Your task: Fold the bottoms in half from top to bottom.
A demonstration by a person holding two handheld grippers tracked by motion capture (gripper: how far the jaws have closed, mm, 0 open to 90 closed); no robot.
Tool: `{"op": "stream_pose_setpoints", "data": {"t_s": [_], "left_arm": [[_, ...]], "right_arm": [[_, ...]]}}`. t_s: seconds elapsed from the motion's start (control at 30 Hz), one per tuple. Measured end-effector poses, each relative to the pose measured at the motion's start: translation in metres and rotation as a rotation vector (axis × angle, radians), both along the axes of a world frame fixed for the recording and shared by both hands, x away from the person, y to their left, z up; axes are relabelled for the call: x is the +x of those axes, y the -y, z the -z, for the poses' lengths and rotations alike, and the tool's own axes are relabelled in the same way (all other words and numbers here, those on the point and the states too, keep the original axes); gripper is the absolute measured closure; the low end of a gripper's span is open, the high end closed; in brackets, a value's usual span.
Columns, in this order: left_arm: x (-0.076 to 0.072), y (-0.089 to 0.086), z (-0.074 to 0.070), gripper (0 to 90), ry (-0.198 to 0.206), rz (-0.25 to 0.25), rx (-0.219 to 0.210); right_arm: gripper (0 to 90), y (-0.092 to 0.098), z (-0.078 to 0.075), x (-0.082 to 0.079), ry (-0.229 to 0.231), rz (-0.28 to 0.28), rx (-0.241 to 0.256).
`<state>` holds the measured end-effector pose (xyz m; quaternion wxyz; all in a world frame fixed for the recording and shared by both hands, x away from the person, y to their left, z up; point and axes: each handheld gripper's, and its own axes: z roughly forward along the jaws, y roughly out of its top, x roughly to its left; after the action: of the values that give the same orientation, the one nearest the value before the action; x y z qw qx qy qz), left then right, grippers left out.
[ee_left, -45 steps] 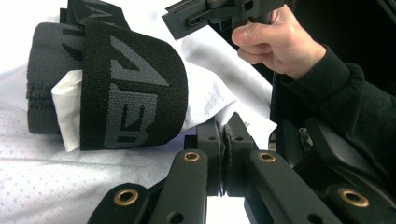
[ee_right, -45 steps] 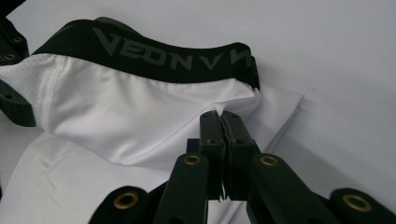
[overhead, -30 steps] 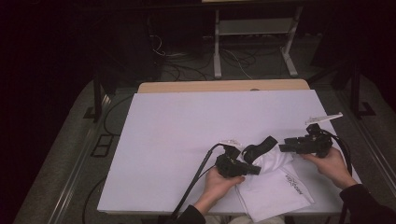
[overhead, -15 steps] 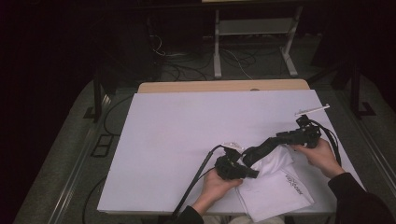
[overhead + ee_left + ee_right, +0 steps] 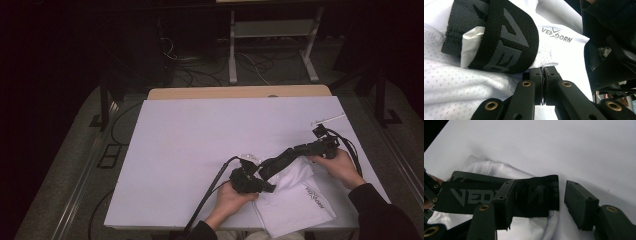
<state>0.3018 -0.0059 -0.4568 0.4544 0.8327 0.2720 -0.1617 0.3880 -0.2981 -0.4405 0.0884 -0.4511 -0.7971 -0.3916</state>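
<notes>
The left gripper (image 5: pixel 542 75) is pinched shut on the white cloth (image 5: pixel 295 200) just under the black band (image 5: pixel 499 37), the right gripper (image 5: pixel 536 202) is spread open around the band, which should next be squeezed and stretched.

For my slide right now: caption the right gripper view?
Open right claw straddling the black waistband of white shorts.

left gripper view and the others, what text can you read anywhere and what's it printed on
"VEXBORN", roughly, with a cross-shaped mark mid-word that blurs the middle letters: small grey print on the white garment.
"VE", then letters curving out of sight: large grey woven letters on the black waistband.
"VED", then faint letters partly behind a jaw: the same waistband in the right gripper view.
Dark print on the white garment in the high view: too small to read.
</notes>
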Motion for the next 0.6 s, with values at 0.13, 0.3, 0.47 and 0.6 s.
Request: {"op": "stream_pose_setpoints", "data": {"t_s": [0.13, 0.3, 0.47, 0.6], "left_arm": [[0.0003, 0.0, 0.0003, 86.7, 0.0, -0.001, -0.002], [0.0002, 0.0, 0.0003, 86.6, 0.0, -0.003, -0.004], [0.0003, 0.0001, 0.0005, 86.4, 0.001, -0.003, -0.004], [0.0002, 0.0002, 0.0003, 86.4, 0.001, -0.006, -0.004]], "right_arm": [[44.9, -0.0021, 0.0025, 0.001, -0.019, -0.009, -0.002], [52.5, -0.0042, 0.0015, -0.0001, 0.004, -0.02, -0.011], [64.6, -0.0015, -0.0017, -0.0014, 0.028, -0.024, 0.008], [71.7, -0.0017, -0.0018, -0.002, 0.038, -0.026, 0.0]]}}
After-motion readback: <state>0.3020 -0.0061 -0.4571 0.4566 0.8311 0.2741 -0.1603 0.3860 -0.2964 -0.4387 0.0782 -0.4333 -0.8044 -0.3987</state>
